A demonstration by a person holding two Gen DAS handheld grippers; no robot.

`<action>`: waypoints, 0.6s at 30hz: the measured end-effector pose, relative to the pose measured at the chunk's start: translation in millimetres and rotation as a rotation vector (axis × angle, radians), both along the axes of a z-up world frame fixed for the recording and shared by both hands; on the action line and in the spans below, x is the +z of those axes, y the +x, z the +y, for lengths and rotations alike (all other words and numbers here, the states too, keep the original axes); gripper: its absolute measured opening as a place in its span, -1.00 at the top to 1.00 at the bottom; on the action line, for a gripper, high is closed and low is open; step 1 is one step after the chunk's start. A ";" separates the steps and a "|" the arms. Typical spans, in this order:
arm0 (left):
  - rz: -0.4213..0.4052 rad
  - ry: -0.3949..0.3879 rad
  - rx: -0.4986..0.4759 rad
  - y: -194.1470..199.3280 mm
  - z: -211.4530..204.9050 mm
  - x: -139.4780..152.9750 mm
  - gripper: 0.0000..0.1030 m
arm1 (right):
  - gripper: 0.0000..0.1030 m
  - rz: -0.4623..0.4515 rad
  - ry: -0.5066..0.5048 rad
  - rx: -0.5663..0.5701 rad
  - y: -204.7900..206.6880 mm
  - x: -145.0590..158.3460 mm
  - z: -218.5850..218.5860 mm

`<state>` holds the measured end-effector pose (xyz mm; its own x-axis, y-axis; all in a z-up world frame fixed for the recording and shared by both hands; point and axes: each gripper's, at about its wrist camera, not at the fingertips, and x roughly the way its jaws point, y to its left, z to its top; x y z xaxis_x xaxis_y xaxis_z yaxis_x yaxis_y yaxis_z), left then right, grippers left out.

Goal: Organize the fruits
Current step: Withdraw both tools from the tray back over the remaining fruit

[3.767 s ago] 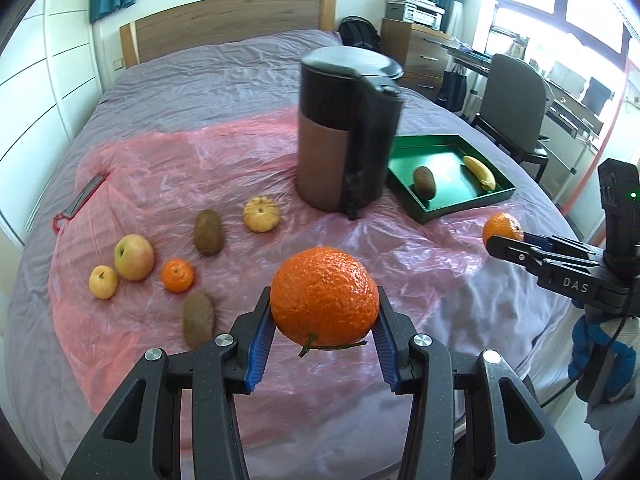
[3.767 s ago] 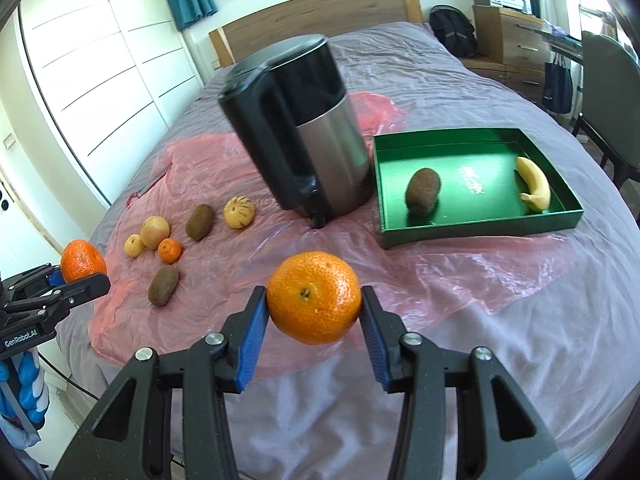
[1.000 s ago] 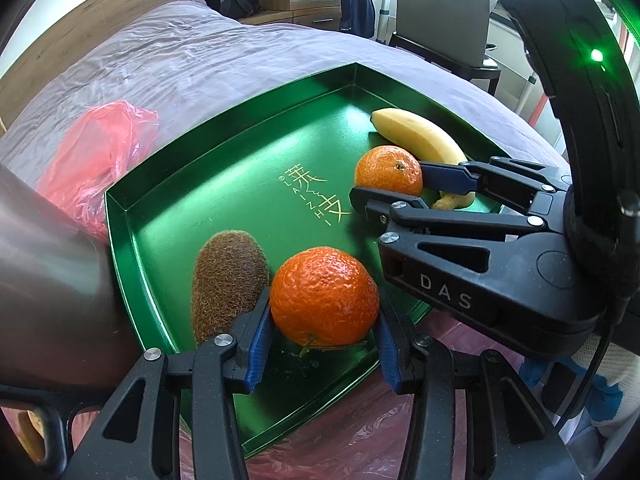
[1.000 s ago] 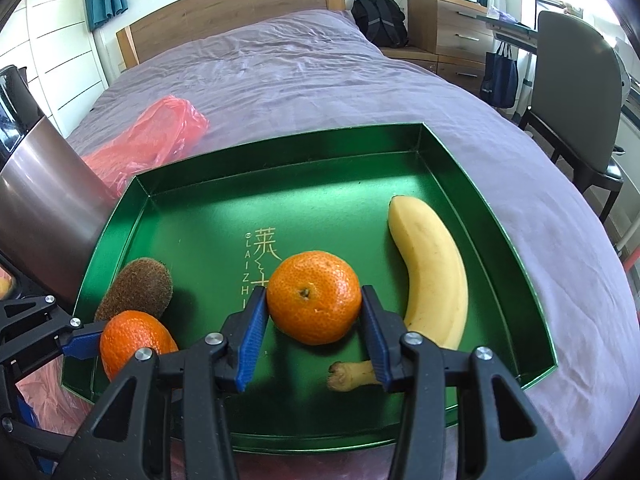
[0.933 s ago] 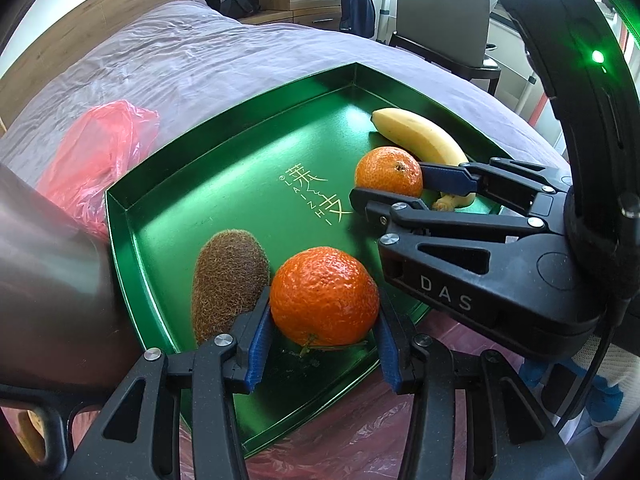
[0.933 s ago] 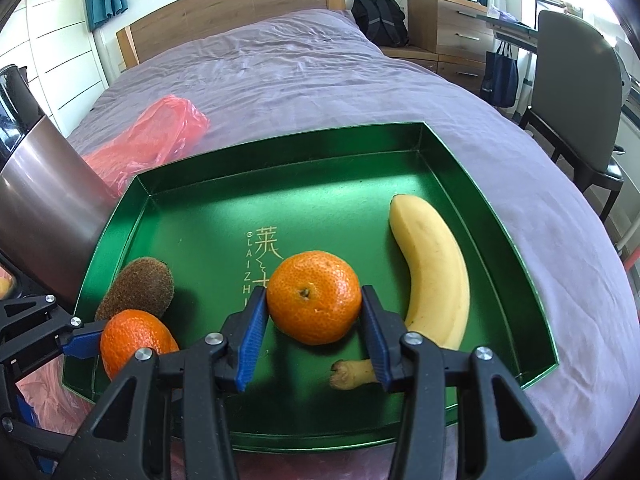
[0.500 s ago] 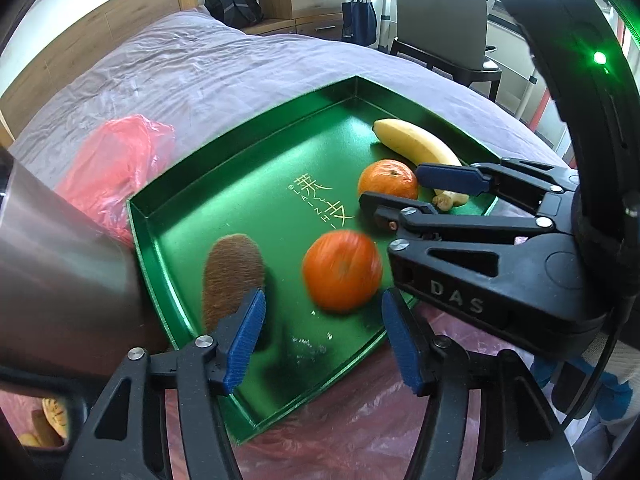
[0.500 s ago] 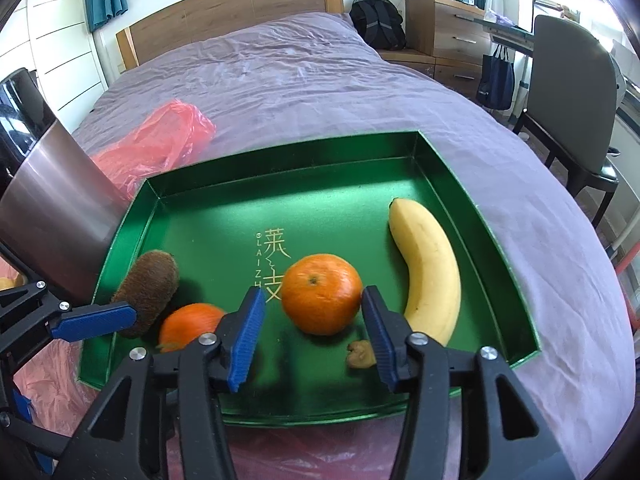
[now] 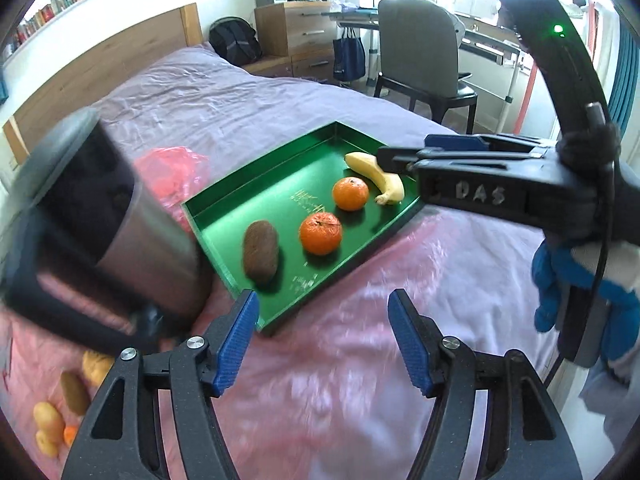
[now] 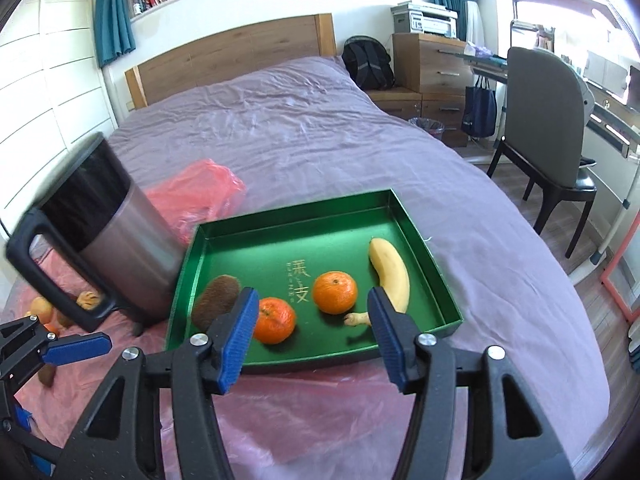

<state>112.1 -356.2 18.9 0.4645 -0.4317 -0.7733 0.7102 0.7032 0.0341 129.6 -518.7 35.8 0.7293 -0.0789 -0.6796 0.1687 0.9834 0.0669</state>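
A green tray [image 9: 224, 216] [image 10: 440, 276] lies on the bed and holds a kiwi [image 9: 261, 252] [image 10: 214, 303], two oranges [image 9: 321, 233] [image 9: 350, 193] [image 10: 274, 320] [image 10: 335, 292] and a banana [image 9: 376, 176] [image 10: 390, 272]. My left gripper [image 9: 324, 340] is open and empty, above the pink sheet short of the tray's near edge. My right gripper [image 10: 310, 334] is open and empty, raised over the tray's near edge. The right gripper also shows in the left wrist view [image 9: 404, 152], above the banana. Several fruits [image 9: 60, 412] [image 10: 44, 308] lie on the pink sheet at the left.
A black and steel kettle [image 9: 100, 216] [image 10: 108, 240] stands just left of the tray. A pink plastic sheet [image 9: 360, 320] [image 10: 320, 396] covers the purple bedspread. A chair [image 10: 548, 136] and a wooden dresser [image 10: 428, 64] stand to the right of the bed.
Both grippers opened and let their oranges go in the tray, then pulled back and up. The two oranges now rest on the tray floor between kiwi and banana.
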 end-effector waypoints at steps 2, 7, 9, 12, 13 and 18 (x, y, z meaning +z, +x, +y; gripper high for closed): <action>-0.003 -0.002 0.011 -8.5 15.6 5.6 -0.22 | -0.58 -0.013 -0.010 0.013 -12.4 11.6 12.0; -0.015 -0.009 0.063 -28.7 62.3 18.5 -0.24 | -0.58 -0.034 -0.015 0.053 -39.0 31.3 44.4; -0.017 -0.016 0.087 -35.2 80.4 21.7 -0.25 | -0.59 -0.038 -0.017 0.067 -45.3 36.3 55.8; -0.024 -0.024 0.130 -45.8 106.7 23.3 -0.30 | -0.61 -0.045 -0.007 0.095 -58.0 42.0 76.2; -0.026 -0.026 0.146 -48.4 117.0 23.7 -0.35 | -0.61 -0.045 -0.003 0.109 -62.6 43.2 85.3; -0.027 -0.038 0.218 -60.7 165.0 21.7 -0.37 | -0.62 -0.038 -0.001 0.161 -75.8 42.0 121.4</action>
<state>51.4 -191.2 40.5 0.5705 -0.3469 -0.7444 0.5402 0.8412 0.0220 53.8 -397.2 77.8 0.7575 0.0403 -0.6516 0.0066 0.9976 0.0695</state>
